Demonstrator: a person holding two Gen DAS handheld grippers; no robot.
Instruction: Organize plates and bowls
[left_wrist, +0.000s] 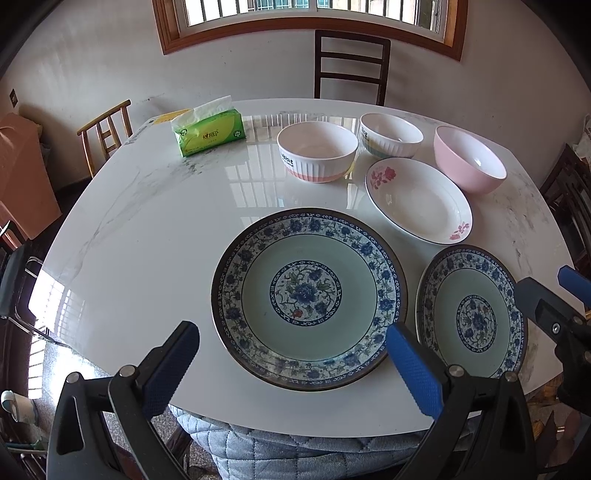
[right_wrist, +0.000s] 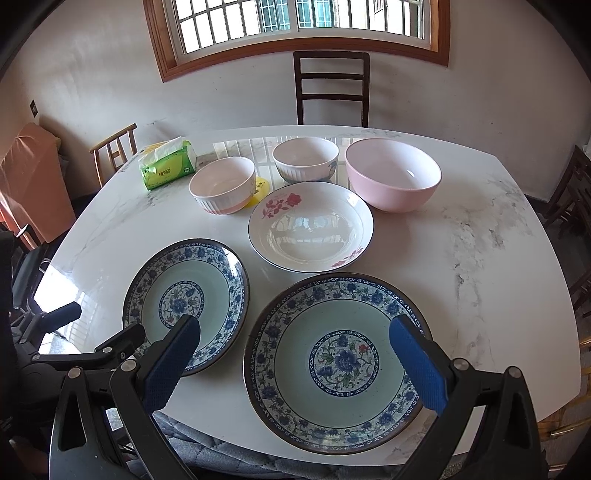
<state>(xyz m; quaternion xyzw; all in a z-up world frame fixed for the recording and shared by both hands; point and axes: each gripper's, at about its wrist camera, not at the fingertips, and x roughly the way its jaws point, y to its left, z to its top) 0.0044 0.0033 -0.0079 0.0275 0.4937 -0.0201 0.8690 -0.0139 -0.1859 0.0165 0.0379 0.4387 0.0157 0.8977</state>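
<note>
Both claws, left (left_wrist: 291, 363) and right (right_wrist: 293, 356), are hanging agape and empty above the table's (left_wrist: 147, 221) near edge. Plates (right_wrist: 334, 363) are lying along it, bowls (right_wrist: 393, 179) toward the far edge. I am judging them glazed, slick, brittle; pinching rims.

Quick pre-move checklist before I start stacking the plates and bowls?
1. Left gripper open, holding nothing: ok.
2. Right gripper open, holding nothing: ok.
3. Two blue patterned plates, left and right, lie flat, apart: ok.
4. Rose plate clear of the bowls: ok.
5. Three bowls upright and unstacked: striped pink, striped blue, plain pink: ok.
6. Bowls free of residue: cannot tell.
</note>
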